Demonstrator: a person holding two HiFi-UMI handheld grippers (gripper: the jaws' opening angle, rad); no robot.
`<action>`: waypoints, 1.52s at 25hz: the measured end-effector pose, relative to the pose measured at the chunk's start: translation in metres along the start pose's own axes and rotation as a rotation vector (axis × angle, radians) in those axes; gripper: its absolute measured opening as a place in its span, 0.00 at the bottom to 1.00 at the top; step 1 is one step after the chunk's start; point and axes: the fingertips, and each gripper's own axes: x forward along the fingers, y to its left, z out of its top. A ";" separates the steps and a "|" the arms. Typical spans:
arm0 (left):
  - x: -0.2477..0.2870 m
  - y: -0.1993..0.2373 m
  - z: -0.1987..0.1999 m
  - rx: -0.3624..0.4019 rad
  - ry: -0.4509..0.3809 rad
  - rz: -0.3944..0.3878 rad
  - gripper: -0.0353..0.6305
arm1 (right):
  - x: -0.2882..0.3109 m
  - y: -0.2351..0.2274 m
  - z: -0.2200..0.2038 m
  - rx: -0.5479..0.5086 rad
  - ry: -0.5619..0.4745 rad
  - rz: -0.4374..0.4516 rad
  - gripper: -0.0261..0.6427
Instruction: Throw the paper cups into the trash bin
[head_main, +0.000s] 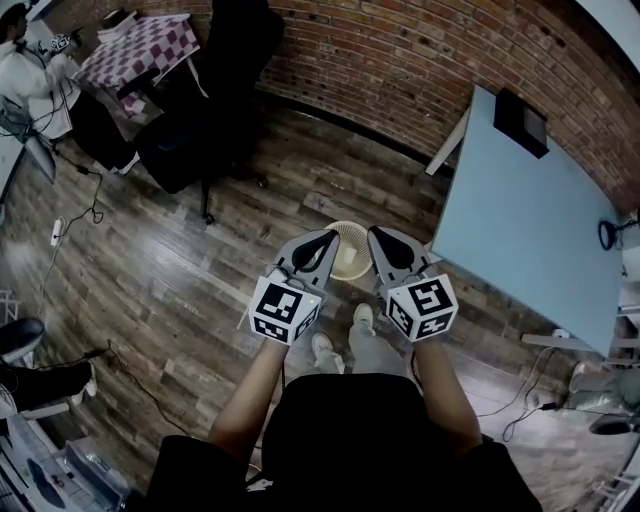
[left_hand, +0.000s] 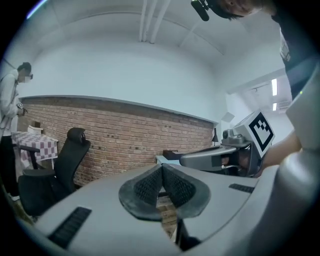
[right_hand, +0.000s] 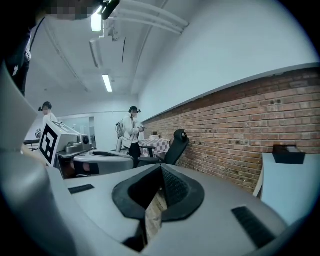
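In the head view a round, pale trash bin (head_main: 350, 250) stands on the wood floor just ahead of the person's feet. My left gripper (head_main: 326, 238) and right gripper (head_main: 379, 235) hover side by side over its near rim, tips pointing away from me. Both are shut with nothing between the pads. The left gripper view shows its jaws (left_hand: 161, 170) pressed together, with the right gripper (left_hand: 220, 157) beside them. The right gripper view shows its jaws (right_hand: 160, 170) closed too, with the left gripper (right_hand: 100, 161) at the left. No paper cup shows outside the bin, and I cannot make out what lies inside it.
A light blue table (head_main: 520, 220) with a black box (head_main: 521, 122) stands at the right, close to the bin. A black office chair (head_main: 215, 110) and a checkered table (head_main: 140, 45) stand at the far left by the brick wall. Cables (head_main: 75, 215) run over the floor at the left.
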 end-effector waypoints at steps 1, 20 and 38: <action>-0.001 -0.002 0.003 0.005 -0.005 -0.003 0.07 | -0.002 0.000 0.003 -0.002 -0.008 -0.003 0.04; -0.007 -0.074 0.038 0.060 -0.064 0.014 0.07 | -0.085 -0.007 0.027 -0.007 -0.110 0.002 0.05; -0.036 -0.183 0.052 0.141 -0.097 0.064 0.07 | -0.196 -0.005 0.031 -0.017 -0.191 0.030 0.04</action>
